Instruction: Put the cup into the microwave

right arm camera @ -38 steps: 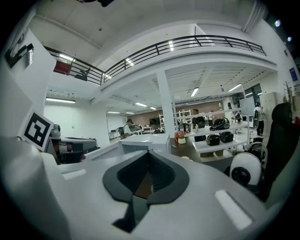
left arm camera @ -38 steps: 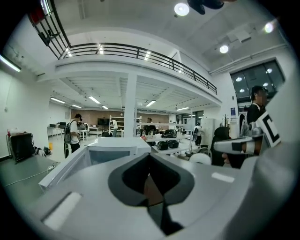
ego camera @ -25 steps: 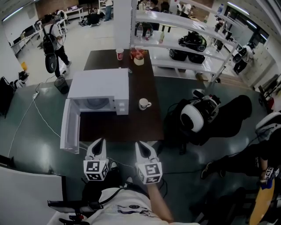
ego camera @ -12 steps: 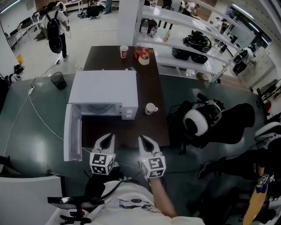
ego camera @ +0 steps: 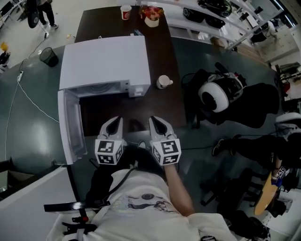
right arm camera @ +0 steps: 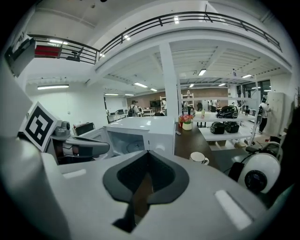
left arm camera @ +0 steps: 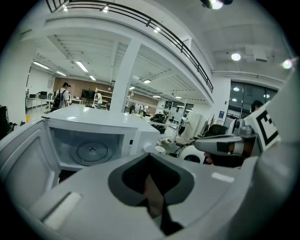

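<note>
At the left edge of the head view the microwave's door (ego camera: 70,123) stands wide open, swung out toward the lower left. The white microwave (ego camera: 106,59) sits in the upper left on the dark table (ego camera: 164,52). Its cavity faces me, and the glass turntable (left arm camera: 92,151) shows inside.

Just below it, near the middle of the frame, my left gripper (ego camera: 113,125) hangs over the table's near end, with its jaws pressed together and nothing between them. Just to its right, at the same level, is my right gripper (ego camera: 157,124), also closed on nothing. Both point up the frame toward the microwave's front.

Further right and a little higher, the white cup (ego camera: 163,81) stands upright on the table, just beside the microwave's right front corner. Its handle is turned to the right, and it is well apart from both grippers.

Along the top edge, a red paper cup (ego camera: 125,12) and a pot of flowers (ego camera: 151,14) stand at the table's far end.
</note>
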Action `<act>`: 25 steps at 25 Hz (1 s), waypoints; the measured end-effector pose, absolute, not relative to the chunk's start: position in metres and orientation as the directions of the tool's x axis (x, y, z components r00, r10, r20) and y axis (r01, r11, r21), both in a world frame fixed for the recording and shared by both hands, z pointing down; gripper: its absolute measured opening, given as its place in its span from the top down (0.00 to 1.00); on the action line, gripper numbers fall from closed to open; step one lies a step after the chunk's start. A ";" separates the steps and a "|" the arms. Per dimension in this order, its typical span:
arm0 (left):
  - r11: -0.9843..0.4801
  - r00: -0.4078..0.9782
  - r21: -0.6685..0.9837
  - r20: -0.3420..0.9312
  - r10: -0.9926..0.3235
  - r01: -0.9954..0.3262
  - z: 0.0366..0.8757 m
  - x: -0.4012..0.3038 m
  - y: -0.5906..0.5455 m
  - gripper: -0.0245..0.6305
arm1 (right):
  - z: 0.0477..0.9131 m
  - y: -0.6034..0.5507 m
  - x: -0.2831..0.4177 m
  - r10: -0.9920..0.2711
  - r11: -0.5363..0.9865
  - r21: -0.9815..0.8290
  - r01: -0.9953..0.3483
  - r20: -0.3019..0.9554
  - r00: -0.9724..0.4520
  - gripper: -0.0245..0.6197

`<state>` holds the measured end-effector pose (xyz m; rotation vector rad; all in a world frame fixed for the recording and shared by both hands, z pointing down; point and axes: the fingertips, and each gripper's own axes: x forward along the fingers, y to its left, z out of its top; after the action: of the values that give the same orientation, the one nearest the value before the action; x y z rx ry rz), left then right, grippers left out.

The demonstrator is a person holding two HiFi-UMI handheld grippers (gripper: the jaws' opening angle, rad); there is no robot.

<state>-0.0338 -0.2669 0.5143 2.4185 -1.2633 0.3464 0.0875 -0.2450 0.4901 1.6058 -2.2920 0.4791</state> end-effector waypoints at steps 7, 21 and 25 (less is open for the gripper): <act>-0.511 0.540 0.197 0.458 -0.707 -0.836 0.539 -0.005 -0.274 0.96 | 0.529 -0.257 0.125 -0.806 0.279 -0.144 -0.949 0.503 -0.313 0.96; -0.415 0.418 0.148 0.588 -0.693 -0.898 0.580 0.003 -0.289 0.96 | 0.607 -0.320 0.229 -0.771 0.167 -0.174 -0.970 0.591 -0.239 0.96; -0.382 0.393 0.159 0.622 -0.677 -0.910 0.591 0.002 -0.294 0.96 | 0.623 -0.343 0.247 -0.753 0.163 -0.160 -0.974 0.618 -0.228 0.96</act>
<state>0.0022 -0.2941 0.5908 2.1739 -1.3581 0.6435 0.2467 -0.3430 0.6229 1.6389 -2.0507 0.7578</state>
